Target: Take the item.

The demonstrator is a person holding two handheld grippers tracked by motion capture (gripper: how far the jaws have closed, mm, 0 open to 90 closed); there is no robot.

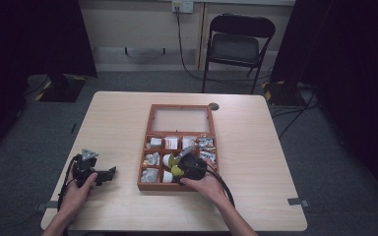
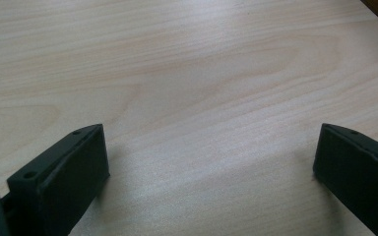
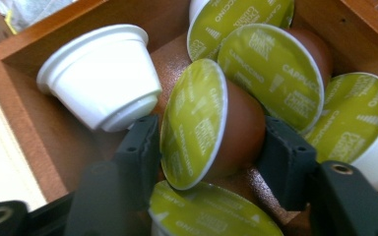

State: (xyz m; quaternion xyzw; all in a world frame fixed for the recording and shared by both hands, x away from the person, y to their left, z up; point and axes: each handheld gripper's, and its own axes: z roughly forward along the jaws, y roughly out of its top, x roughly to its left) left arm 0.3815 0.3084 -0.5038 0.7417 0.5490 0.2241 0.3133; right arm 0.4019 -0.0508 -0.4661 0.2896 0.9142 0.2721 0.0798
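Observation:
A wooden compartment box (image 1: 143, 162) lies at the table's middle with its glass lid (image 1: 181, 119) folded back. My right gripper (image 1: 179, 168) reaches into a near compartment full of coffee capsules. In the right gripper view its jaws (image 3: 209, 142) press on both ends of a brown capsule (image 3: 238, 130) with a green foil top, lying on its side. Several more green-topped capsules (image 3: 270, 69) crowd around it, and a white capsule (image 3: 103, 78) lies upside down at the left. My left gripper (image 1: 109, 173) rests on the table left of the box, open (image 2: 211, 162) over bare wood.
Other compartments (image 1: 153, 160) hold small wrapped packets. The box wall (image 3: 34, 118) stands close on the left of the right gripper. A black folding chair (image 1: 236, 44) stands beyond the table's far edge. Bare tabletop (image 1: 261, 162) lies to the box's right.

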